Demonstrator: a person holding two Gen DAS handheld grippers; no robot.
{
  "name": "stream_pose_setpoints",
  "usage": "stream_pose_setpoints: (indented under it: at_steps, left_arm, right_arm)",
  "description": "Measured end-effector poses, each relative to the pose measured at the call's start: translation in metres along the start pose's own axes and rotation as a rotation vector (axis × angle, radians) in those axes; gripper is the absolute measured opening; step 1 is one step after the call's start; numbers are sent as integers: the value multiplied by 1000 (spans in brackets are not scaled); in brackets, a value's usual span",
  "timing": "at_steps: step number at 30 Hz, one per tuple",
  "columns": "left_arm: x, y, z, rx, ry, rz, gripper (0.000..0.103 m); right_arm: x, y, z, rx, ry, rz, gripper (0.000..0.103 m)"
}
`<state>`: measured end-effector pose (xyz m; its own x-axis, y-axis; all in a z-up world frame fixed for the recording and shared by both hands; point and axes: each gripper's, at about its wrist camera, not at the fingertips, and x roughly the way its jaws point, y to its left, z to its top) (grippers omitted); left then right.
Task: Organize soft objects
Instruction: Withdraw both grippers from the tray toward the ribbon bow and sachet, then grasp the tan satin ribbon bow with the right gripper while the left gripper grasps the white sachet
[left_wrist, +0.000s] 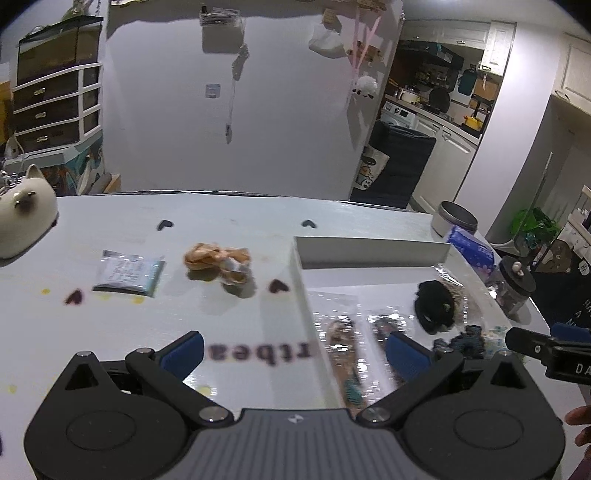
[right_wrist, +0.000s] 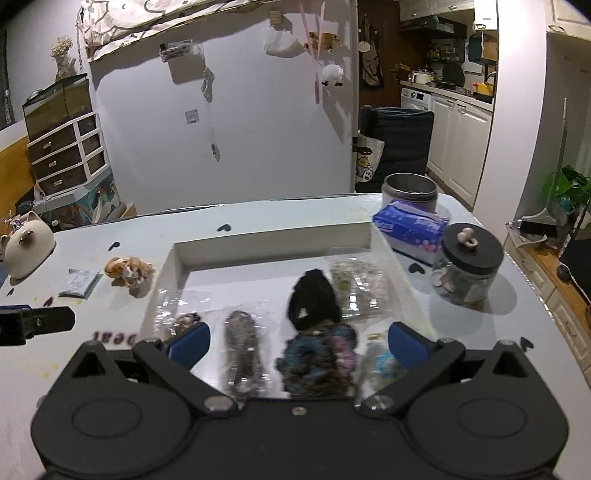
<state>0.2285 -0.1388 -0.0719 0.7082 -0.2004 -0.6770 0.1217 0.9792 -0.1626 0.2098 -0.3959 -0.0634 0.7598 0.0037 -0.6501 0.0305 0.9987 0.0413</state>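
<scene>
Scrunchie, tan (left_wrist: 217, 263) | lying on table (left_wrist: 229, 214) ahead of left gripper (left_wrist: 295, 349), outside tray (left_wrist: 373, 248) | both jaws standing apart, empty

Mostly shiny plastic and fuzzy cloth here

Crinkly glossy wrappers (right_wrist: 242, 350) beside a matt black fabric scrunchie (right_wrist: 312, 299) in the smooth white tray (right_wrist: 273, 245); the surface (left_wrist: 221, 214) looks slick, the cat jar (left_wrist: 24, 210) glazed ceramic.

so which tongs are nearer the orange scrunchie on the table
Left. The left tongs face the orange scrunchie just ahead; the right tongs hover over the tray, scrunchie far left.
</scene>
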Motion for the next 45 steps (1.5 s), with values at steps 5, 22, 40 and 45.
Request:
stream_pose_setpoints:
  at_steps: [5,22,40,45]
  left_arm:
    - [-5,34,2,-9,-4,6,103]
    - [8,139,17,-2,-1,15,103]
    - [115,196,53,-8,61,78,103]
    - [140,197,56,21,57,127,103]
  right_arm:
    - [2,31,1,2,-2,2,103]
    - [20,131,17,31,-7,7,103]
    - [77,194,60,-9,36,58,103]
    - [95,207,69,-8,47,84,103]
